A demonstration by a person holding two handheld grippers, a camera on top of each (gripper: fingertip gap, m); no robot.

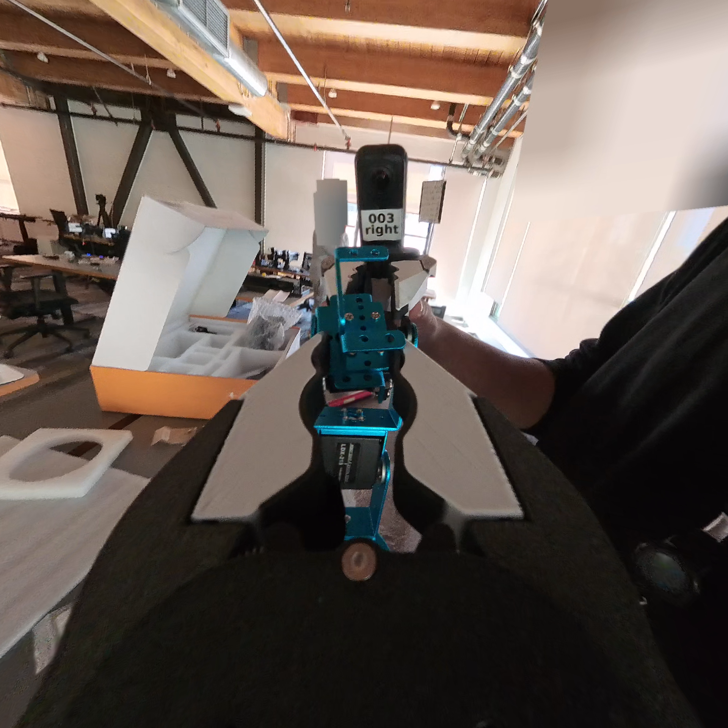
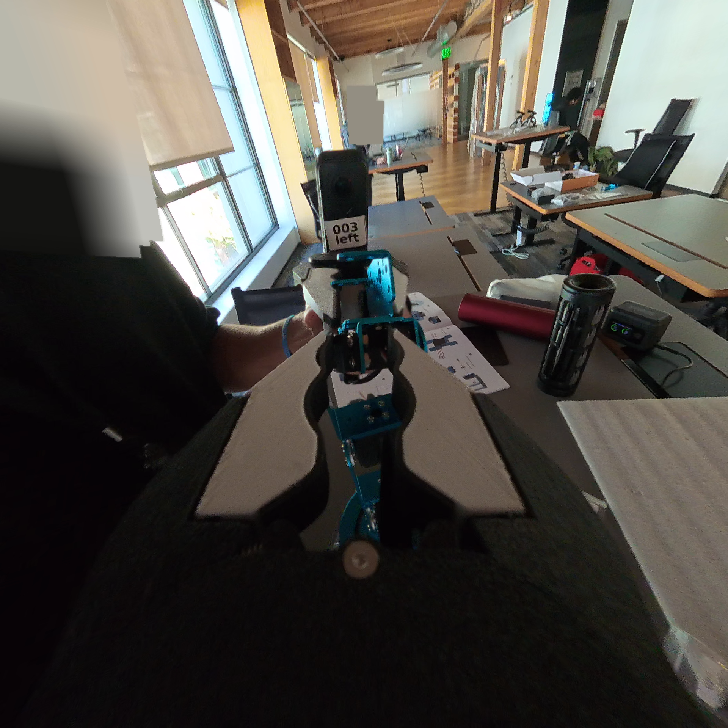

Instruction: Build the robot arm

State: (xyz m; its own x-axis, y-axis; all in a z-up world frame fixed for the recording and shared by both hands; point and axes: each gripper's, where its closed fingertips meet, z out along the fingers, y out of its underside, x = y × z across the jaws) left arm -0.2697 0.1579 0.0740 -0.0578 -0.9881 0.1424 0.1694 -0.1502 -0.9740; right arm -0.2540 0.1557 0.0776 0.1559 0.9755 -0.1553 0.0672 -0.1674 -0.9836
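Glossy blue metal bracket assembly, matt grey gripper fingers, white foam in the cardboard box.

Your two wrist cameras are facing each other at close range, each looking along its own fingers. Both are sharing the blue metal bracket assembly and the opposite gripper's camera.
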